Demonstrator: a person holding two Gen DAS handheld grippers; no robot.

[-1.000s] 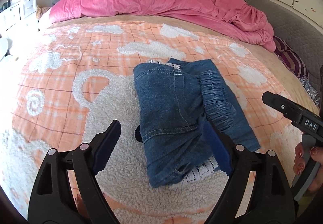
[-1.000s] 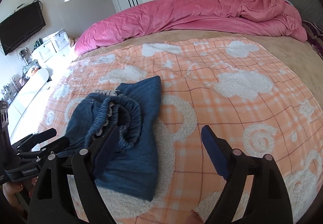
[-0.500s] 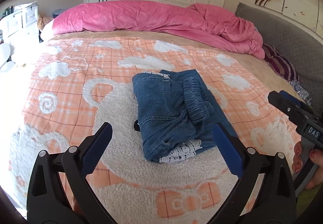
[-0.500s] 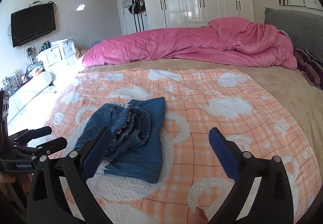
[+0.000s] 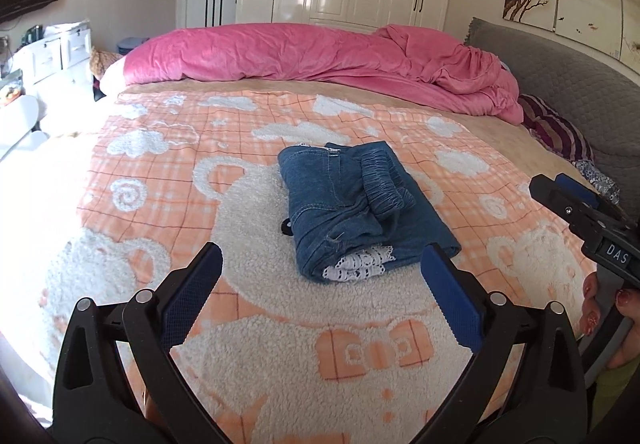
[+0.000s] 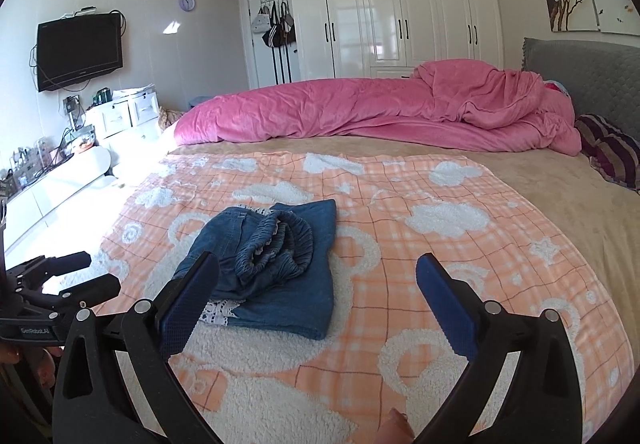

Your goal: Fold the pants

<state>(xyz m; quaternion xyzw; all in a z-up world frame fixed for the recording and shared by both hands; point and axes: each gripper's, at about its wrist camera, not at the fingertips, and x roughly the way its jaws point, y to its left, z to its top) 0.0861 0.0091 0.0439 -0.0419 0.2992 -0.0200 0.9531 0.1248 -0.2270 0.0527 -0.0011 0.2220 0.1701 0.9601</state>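
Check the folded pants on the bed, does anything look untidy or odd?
Slightly. The pants are folded, but the gathered waistband sits bunched on top, and white lace trim pokes out at the near edge. Nothing looks damaged.

Black claw (image 5: 322, 264) frames, blue ribbed pads (image 5: 450, 294) — silver screws, painted nails.

Left gripper (image 5: 320, 276) fingers wide apart, empty; right gripper (image 6: 318, 286) same, tilted downward.

Pink blanket (image 6: 376, 112) lies behind orange bear blanket (image 6: 420, 212); TV (image 6: 79, 50) on wall, far left.
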